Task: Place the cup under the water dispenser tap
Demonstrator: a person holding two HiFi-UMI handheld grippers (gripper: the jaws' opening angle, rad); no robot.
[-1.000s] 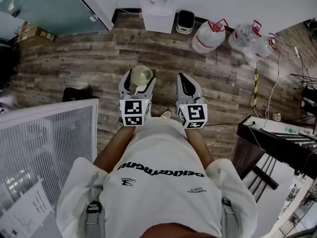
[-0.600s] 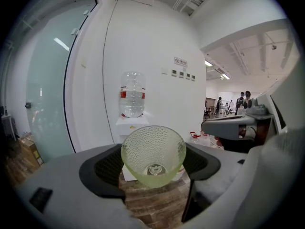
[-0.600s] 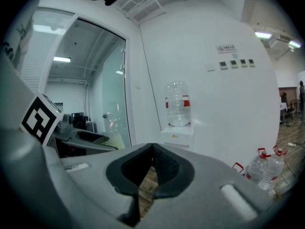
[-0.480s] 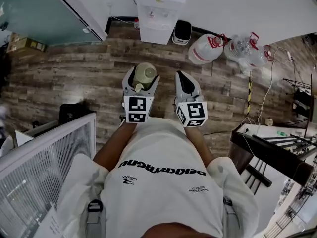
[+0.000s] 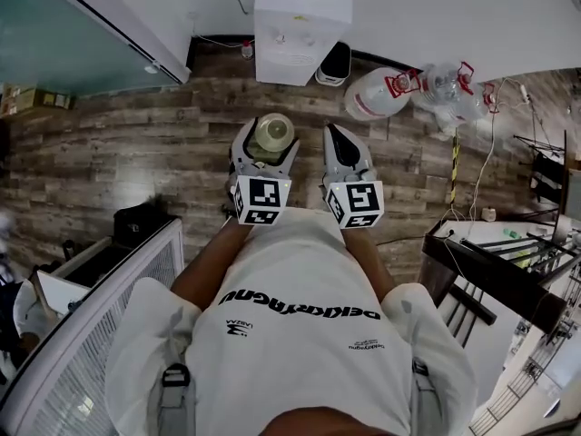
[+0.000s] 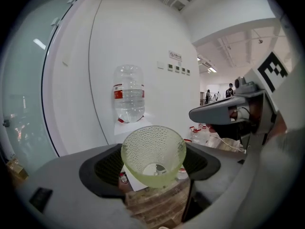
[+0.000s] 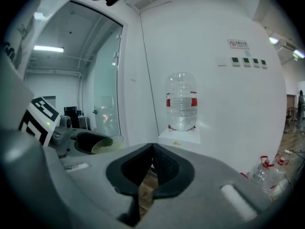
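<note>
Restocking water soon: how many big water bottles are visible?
4. One bottle sits atop the water dispenser; three bottles stand on the floor right of it. More may be hidden behind them.

Below us, wood-plank floor [image 5: 136,153]. Spare water jugs [image 5: 377,94] lie near white wall [image 5: 454,7], black bin [image 5: 334,64] just beside. Glass partition [image 5: 54,44] at our left, cardboard box [image 5: 23,98] at its foot. White slatted panel [image 5: 91,334] lower left; dark bench [image 5: 495,275] with cables at right.
</note>
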